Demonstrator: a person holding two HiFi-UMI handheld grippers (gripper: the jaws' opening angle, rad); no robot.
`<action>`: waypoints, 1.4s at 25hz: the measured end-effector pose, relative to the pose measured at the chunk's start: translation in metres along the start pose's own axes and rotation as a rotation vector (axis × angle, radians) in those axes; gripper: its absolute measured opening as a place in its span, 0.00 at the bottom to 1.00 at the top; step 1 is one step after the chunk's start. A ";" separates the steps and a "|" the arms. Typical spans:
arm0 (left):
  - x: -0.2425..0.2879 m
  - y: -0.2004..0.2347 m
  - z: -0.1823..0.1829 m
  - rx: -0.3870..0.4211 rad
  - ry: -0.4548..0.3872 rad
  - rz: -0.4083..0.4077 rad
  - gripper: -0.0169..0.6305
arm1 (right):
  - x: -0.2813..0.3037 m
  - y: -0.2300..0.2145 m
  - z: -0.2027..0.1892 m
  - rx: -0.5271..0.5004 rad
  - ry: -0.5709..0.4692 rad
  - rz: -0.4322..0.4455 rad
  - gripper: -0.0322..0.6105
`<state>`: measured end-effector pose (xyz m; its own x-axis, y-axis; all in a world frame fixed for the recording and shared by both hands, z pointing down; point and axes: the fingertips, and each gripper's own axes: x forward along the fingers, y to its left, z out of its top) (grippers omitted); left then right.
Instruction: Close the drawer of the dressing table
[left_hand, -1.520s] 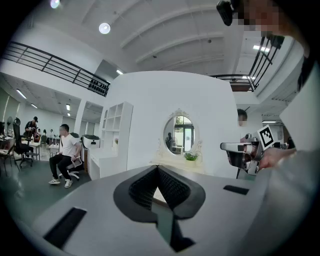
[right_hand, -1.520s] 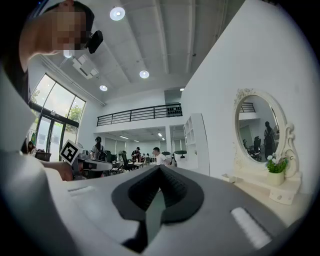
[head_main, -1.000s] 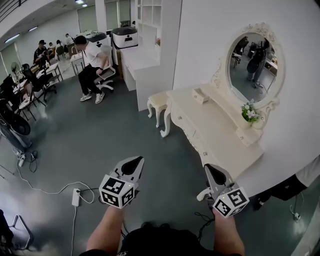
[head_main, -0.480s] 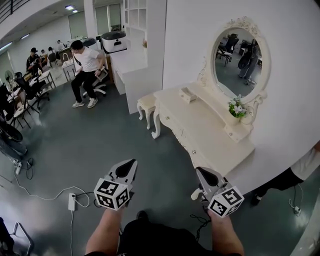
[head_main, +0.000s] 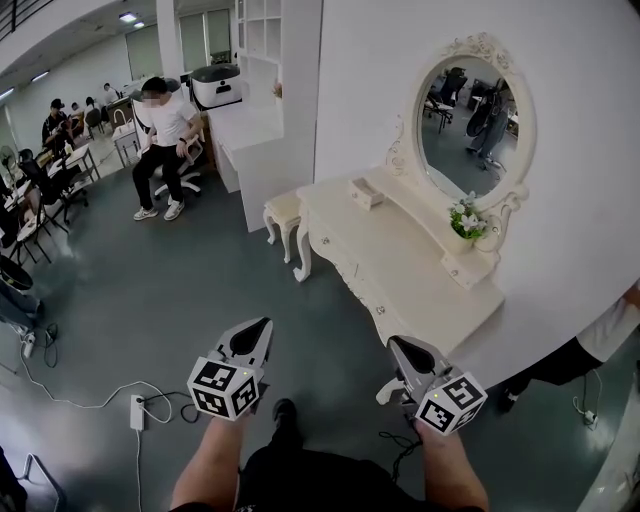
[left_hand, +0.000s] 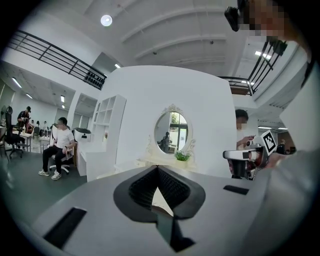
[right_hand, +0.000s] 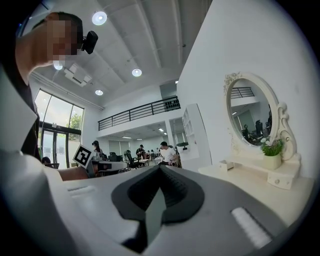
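Ahead of both jaws: dressing table (head_main: 420, 270), well apart.
Hard to tell: its drawer fronts (head_main: 345, 268), too small to show any open.
Left gripper (head_main: 264, 326), right gripper (head_main: 394, 346): jaws together, empty.
Open room: bare floor (head_main: 200, 290) up to desk edge.

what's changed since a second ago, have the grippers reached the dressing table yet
Not yet. The head view has moved a little nearer the dressing table: the table and its mirror have slid left in the frame and look slightly larger. Nothing was taken hold of or let go. The left gripper and right gripper stay shut, empty and held out in front, short of the table.
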<state>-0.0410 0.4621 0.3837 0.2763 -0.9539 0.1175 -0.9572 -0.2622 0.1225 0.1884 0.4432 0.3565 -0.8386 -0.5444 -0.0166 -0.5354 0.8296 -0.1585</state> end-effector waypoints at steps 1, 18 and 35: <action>0.005 0.003 0.001 -0.002 -0.001 -0.004 0.03 | 0.004 -0.004 -0.001 0.002 0.005 -0.003 0.07; 0.110 0.122 0.030 0.006 0.015 -0.080 0.03 | 0.162 -0.055 -0.007 0.030 0.078 -0.034 0.07; 0.162 0.224 0.044 -0.016 0.016 -0.153 0.03 | 0.289 -0.065 0.001 0.012 0.104 -0.070 0.07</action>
<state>-0.2145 0.2429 0.3865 0.4201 -0.9005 0.1121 -0.9024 -0.4016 0.1558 -0.0189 0.2315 0.3608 -0.8057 -0.5843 0.0972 -0.5919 0.7885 -0.1672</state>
